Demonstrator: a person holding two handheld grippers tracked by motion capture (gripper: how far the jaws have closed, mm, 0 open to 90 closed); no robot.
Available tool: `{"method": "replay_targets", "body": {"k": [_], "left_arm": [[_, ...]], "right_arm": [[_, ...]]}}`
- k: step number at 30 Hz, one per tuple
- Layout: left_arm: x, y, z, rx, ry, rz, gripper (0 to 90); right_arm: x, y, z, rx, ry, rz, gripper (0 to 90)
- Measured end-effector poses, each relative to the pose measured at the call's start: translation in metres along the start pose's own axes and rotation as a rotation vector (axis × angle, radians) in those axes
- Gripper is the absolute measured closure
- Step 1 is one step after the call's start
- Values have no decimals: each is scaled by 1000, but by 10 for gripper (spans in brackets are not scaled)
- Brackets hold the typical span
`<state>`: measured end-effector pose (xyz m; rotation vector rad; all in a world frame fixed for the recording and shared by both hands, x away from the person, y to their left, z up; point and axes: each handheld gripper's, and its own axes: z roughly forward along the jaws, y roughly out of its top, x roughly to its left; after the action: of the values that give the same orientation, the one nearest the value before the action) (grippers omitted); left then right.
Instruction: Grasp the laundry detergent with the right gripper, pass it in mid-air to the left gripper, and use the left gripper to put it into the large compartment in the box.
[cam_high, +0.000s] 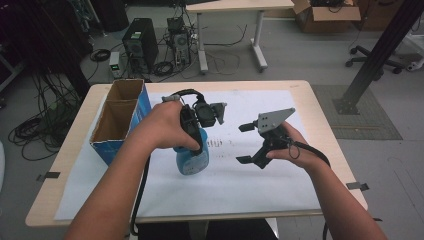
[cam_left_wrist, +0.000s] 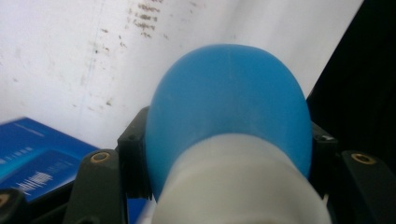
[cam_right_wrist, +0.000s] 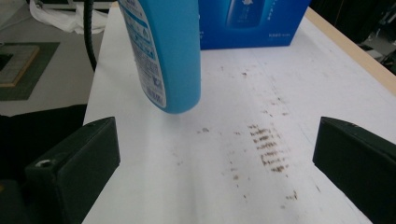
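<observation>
The left hand-held gripper (cam_high: 196, 131) pinches a blue bottle (cam_high: 192, 159) near its top, jaws pressed against both flanks just below the white neck; gripping high probably keeps the body hanging upright below it, base on or just above the white paper (cam_high: 240, 175). The right hand-held gripper (cam_high: 246, 143) waits just beside the bottle with jaws spread and nothing between them, turned toward it, likely ready to receive or steady it. Beyond the left hand-held gripper, an open blue box (cam_high: 120, 120) stands on the surface (cam_high: 320, 110), perhaps the bottle's container.
</observation>
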<state>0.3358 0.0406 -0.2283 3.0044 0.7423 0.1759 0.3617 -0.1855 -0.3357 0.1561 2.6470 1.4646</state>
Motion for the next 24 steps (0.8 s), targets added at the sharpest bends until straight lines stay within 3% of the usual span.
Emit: {"method": "replay_targets", "body": {"k": [2, 3, 6, 7, 11, 14, 19, 24], "left_arm": [[0, 2, -2, -10, 14, -54, 378], [0, 2, -2, -10, 14, -54, 378], [2, 6, -4, 7, 19, -142, 378], [2, 6, -4, 7, 19, -142, 378], [8, 9, -4, 36, 14, -259, 378], [14, 9, -6, 37, 12, -307, 378], [26, 5, -15, 13, 7, -383, 378], [44, -7, -35, -28, 11, -502, 378]], "right_arm": [[-2, -1, -4, 9, -10, -4, 6], [-2, -1, -4, 9, -10, -4, 6], [-6, -3, -12, 34, -13, -4, 7], [-6, -3, -12, 34, -13, -4, 7], [-10, -5, -19, 95, -28, -19, 10], [-15, -8, -23, 140, -49, -25, 15], [-25, -12, -32, 186, -67, -13, 15], [-34, -14, -38, 262, -92, -22, 19]]}}
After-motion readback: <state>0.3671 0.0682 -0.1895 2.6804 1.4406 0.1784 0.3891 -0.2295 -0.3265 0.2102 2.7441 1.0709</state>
